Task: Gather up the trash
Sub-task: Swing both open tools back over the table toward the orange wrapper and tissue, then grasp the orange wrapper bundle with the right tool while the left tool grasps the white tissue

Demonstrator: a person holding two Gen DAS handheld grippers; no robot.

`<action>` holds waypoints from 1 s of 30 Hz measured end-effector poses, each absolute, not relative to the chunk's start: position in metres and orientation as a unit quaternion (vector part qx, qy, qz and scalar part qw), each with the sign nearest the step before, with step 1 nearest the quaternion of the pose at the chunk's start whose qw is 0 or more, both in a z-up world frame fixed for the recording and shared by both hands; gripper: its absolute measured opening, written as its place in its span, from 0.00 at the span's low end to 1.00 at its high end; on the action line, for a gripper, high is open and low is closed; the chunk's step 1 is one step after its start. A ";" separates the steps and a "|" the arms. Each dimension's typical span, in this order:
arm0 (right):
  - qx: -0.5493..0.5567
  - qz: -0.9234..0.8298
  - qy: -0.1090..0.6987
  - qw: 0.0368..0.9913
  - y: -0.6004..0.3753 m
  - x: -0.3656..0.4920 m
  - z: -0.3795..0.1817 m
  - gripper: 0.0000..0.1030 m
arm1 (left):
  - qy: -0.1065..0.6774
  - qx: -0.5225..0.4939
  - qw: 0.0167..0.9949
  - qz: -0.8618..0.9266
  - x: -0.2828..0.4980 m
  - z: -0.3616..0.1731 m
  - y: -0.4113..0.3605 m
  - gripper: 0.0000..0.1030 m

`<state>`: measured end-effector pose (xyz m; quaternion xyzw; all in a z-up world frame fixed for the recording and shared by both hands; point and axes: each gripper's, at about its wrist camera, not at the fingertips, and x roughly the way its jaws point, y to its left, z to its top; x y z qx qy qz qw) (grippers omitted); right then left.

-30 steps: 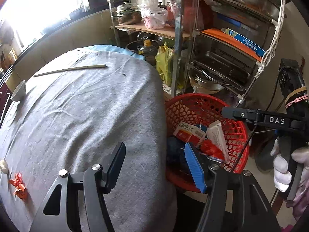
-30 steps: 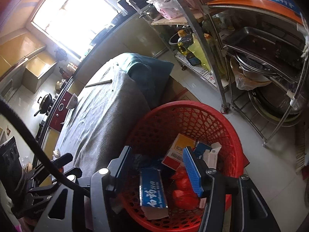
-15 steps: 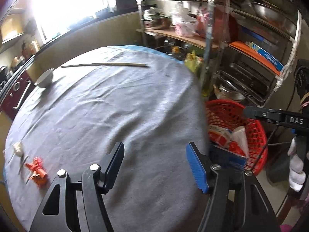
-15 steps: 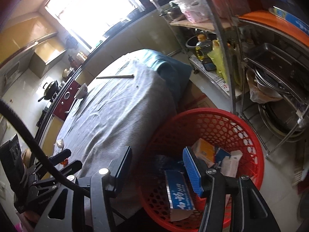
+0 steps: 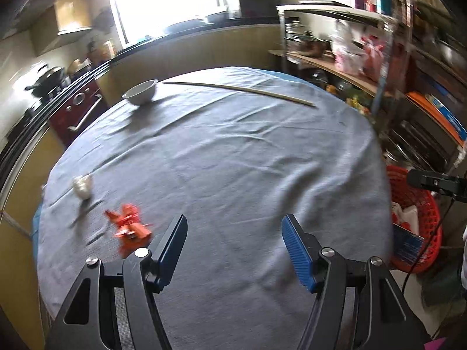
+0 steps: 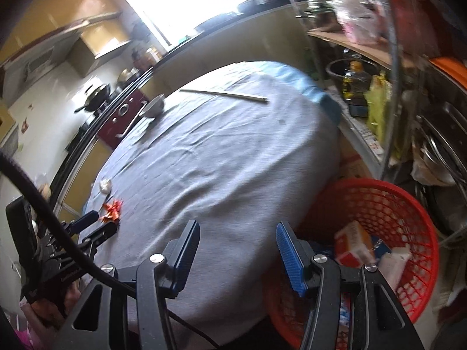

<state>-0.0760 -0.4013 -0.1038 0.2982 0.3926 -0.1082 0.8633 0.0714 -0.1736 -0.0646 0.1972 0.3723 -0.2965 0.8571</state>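
A crumpled red wrapper (image 5: 128,227) lies on the grey tablecloth (image 5: 233,151) near the table's left edge. A white paper wad (image 5: 82,185) sits just beyond it. My left gripper (image 5: 233,230) hovers over the cloth, open and empty, with the wrapper just left of its left finger. My right gripper (image 6: 238,233) is open and empty above the table's near edge, beside the red basket (image 6: 408,201). The basket holds boxes (image 6: 353,242) and other trash. The right wrist view also shows the red wrapper (image 6: 112,208), the white wad (image 6: 105,185) and the left gripper (image 6: 96,224).
A white bowl (image 5: 140,92) and a long thin stick (image 5: 239,90) lie at the table's far side. A metal rack (image 6: 394,58) with pans and bottles stands right of the table, close behind the basket. A kitchen counter (image 5: 189,38) runs along the back wall.
Both views have swung from the basket to the tabletop. The left gripper moved left across the cloth towards the red wrapper. The right gripper rose away from the basket.
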 end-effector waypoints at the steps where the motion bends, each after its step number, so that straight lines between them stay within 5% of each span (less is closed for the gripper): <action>1: 0.291 -0.100 0.397 0.865 -0.393 -0.068 -0.102 0.57 | 0.373 0.194 0.859 -0.291 0.074 -0.064 -0.169 0.66; 30: 0.185 0.104 0.468 0.858 -0.209 0.113 -0.109 0.57 | 0.423 0.067 0.901 -0.073 0.157 -0.084 0.064 0.67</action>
